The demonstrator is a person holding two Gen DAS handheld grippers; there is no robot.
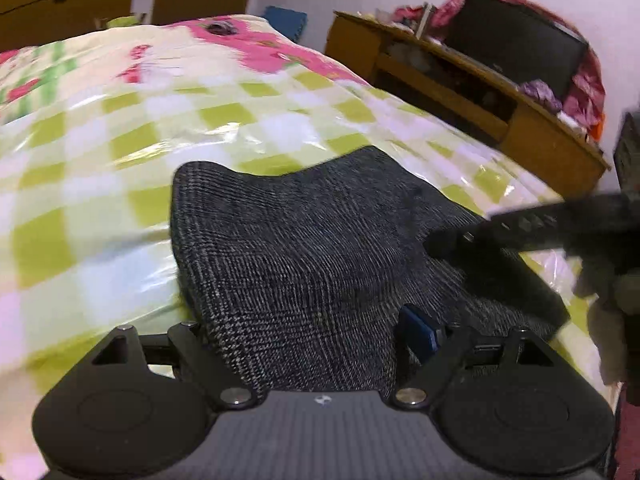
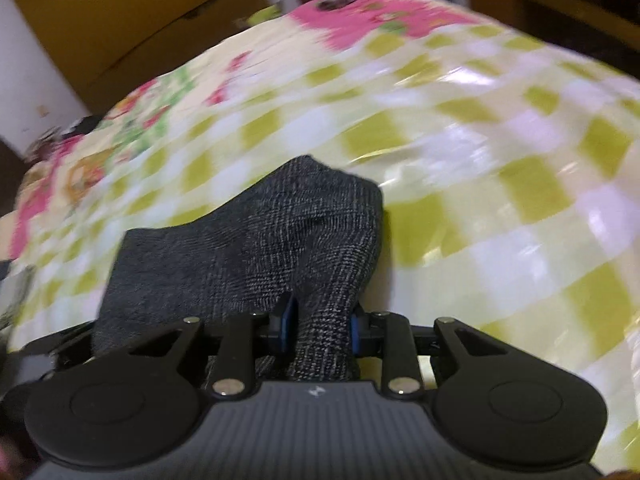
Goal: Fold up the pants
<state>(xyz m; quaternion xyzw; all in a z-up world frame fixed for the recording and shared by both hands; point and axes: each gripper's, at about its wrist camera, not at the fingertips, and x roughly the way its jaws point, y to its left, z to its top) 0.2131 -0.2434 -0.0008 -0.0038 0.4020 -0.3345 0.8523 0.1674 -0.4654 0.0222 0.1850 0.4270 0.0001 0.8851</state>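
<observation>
**Both claws on the pants, bed surface**

Dark grey woven pants (image 1: 288,256) lie on the bed (image 1: 120,152), which carries a glossy green-and-white checked cover with pink flowers toward 12 o'clock.

Left wrist view: fabric runs from the frame centre down to 6 o'clock and passes between the fingers of the left claw (image 1: 316,344). One blue pad (image 1: 420,330) shows at the fabric's right edge; the other finger is hidden under cloth. Jaws stand wide with cloth bunched between them; whether they actually pinch it, I cannot tell. The right claw (image 1: 436,246) enters from 3 o'clock, blurred, its tip over the pants.

Right wrist view: right claw clenched on a bunched fold of the pants (image 2: 248,248), blue pads (image 2: 286,322) pressing both sides.

Wooden cabinet (image 1: 480,92) at 2 o'clock, beyond the bed. Both views motion-blurred.
</observation>
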